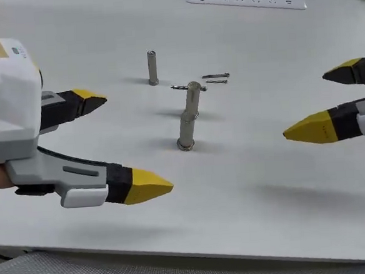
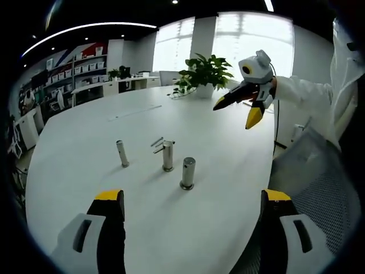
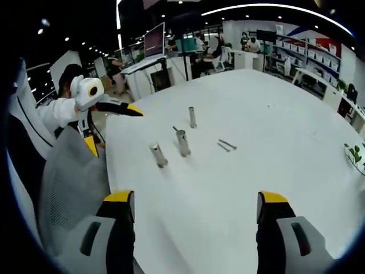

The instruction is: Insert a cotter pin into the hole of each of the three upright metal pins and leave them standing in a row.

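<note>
Both grippers hover above the white table [image 1: 286, 192] with nothing in them. The left gripper [image 1: 133, 143] has its jaws spread wide, and the right gripper [image 1: 305, 103] is parted too. The three upright metal pins stand out ahead, between the two sets of tips. The near pin [image 1: 186, 132] has the middle pin [image 1: 193, 100] just behind it, and the far pin [image 1: 152, 67] stands apart, towards the left gripper's side. The middle pin appears to carry a cotter pin [image 1: 180, 87] through its head already. Two loose cotter pins [image 1: 216, 79] lie flat beyond the right gripper's tips, near the middle pin.

Those loose ones look like thin, light wire, stiff enough to push but easy to bend, and likely to skate on the smooth top. I'd pinch one by its head end, leaving the legs free. The upright pins look solid and slick, narrow-footed, so they could topple. Steadying one low on the shank, below the hole, seems wise.
</note>
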Available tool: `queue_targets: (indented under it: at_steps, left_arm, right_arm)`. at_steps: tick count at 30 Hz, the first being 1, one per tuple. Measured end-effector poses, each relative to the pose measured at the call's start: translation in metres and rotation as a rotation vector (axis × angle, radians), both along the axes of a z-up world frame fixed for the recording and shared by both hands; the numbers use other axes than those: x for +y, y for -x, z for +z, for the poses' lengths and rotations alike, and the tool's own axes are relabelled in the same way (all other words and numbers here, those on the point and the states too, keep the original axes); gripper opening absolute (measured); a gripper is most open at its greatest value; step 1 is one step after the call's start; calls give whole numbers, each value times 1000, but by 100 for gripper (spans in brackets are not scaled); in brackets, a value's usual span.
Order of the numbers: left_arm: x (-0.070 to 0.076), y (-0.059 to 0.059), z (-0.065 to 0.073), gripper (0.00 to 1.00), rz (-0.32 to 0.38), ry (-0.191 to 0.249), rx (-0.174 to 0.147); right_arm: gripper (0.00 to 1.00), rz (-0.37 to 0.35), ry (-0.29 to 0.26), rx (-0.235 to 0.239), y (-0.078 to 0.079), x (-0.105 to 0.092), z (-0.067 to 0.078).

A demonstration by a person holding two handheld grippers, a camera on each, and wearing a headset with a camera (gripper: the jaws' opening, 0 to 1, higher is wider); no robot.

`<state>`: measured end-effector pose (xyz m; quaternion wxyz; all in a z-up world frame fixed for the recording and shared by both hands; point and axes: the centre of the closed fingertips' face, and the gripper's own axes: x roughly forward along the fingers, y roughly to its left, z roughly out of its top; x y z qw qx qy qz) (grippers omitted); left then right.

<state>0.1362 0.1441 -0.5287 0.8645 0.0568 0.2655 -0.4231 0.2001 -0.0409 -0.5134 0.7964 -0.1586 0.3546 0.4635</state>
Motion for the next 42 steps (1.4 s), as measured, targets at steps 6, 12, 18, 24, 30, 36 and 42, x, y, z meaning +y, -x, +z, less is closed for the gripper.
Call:
queue_targets:
  at_steps: [6,12,18,24,30,36,42]
  left_arm:
    - [2,4,1,99,15,10,4]
    - [6,7,0,99,28,20,7]
    - [9,8,0,99,41,29,11]
    - [9,9,0,98,49,44,16]
    - [7,10,2,98,43,47,17]
    - [4,9,5,97,42,48,12]
    - [0,9,8,97,45,54,12]
  right_arm:
    - [80,77,10,7,-11,9,2]
    - [76,135,46,-14,-28,16,3]
    - [73,166,61,-24,-43,24,4]
    - [70,202,91,-30,-60,28,2]
    - [66,238,125,-43,-75,33,2]
    - [60,274,150,-47,-89,38,-1]
    - [56,298,170,-43,-100,43,-8]
